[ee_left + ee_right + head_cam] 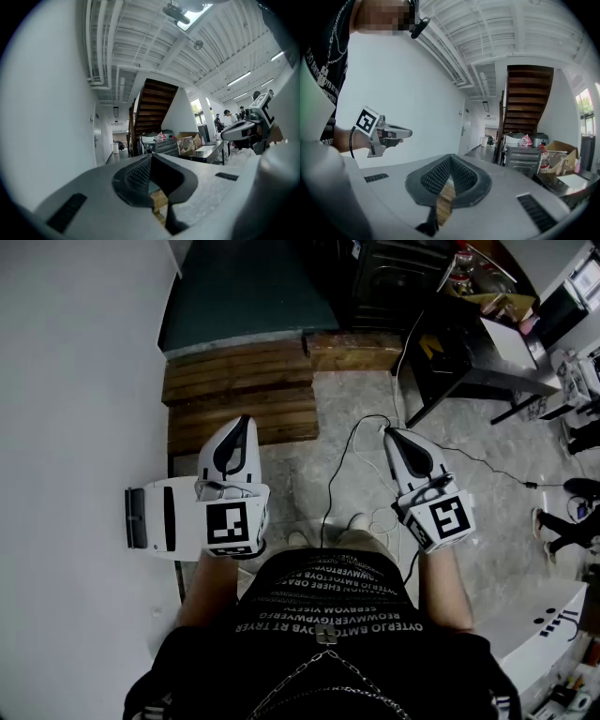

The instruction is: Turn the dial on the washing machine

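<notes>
No washing machine or dial could be picked out in any view, so the step in hand read as the approach, with the task itself not yet begun. The person stood beside a big white wall, facing a brown slatted wooden platform. Past it, at the top of the head view, was a dark boxy appliance front; it could be the machine, cannot tell. The left gripper and right gripper were held about level and well apart, each clenched with nothing between the pads. To do it well, probably: walk up until the dial sits centred in one gripper view, part those jaws before reaching, close squarely on the knob's rim, then roll the wrist without pulling. Containers: an open brown cardboard box sat on the dark metal-legged table, contents too small to tell, with a clear plastic bottle near it.
</notes>
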`<state>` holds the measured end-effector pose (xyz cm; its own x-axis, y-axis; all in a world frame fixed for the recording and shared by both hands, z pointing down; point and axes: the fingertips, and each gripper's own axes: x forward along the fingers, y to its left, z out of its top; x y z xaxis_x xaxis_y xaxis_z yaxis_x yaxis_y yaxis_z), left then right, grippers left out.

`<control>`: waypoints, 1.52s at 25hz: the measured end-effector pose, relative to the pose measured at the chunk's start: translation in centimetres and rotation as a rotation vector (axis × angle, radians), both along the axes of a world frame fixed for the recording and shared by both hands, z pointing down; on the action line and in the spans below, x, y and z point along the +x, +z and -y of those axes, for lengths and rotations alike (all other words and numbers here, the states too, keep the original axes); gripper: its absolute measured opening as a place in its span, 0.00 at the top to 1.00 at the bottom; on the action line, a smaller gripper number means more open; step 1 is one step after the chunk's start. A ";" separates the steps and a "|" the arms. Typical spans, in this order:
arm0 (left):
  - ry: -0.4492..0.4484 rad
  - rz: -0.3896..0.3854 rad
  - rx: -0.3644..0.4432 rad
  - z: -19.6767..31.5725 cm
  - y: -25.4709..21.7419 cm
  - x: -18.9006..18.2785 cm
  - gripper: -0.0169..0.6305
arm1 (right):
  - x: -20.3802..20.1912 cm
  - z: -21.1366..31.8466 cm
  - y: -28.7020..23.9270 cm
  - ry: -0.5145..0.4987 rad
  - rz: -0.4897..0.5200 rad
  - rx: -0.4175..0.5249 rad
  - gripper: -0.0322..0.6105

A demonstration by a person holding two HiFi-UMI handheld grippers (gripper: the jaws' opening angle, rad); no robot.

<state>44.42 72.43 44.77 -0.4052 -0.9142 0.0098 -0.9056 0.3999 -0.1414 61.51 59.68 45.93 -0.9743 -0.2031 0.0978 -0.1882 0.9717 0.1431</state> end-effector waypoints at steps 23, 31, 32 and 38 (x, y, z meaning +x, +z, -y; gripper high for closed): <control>-0.052 -0.047 -0.018 0.1 1.6 -3.9 0.96 | -5.1 2.4 1.1 -0.039 0.022 -0.029 0.92; -0.082 -0.060 -0.049 4.3 3.2 -8.4 0.96 | -9.7 6.4 3.2 -0.085 -0.001 -0.056 0.86; -0.082 -0.060 -0.056 5.3 3.4 -8.8 0.96 | -10.2 7.3 3.3 -0.092 -0.004 -0.062 0.87; -0.068 -0.073 -0.090 11.5 4.0 -11.6 0.96 | -13.4 12.6 4.6 -0.113 -0.030 -0.107 0.88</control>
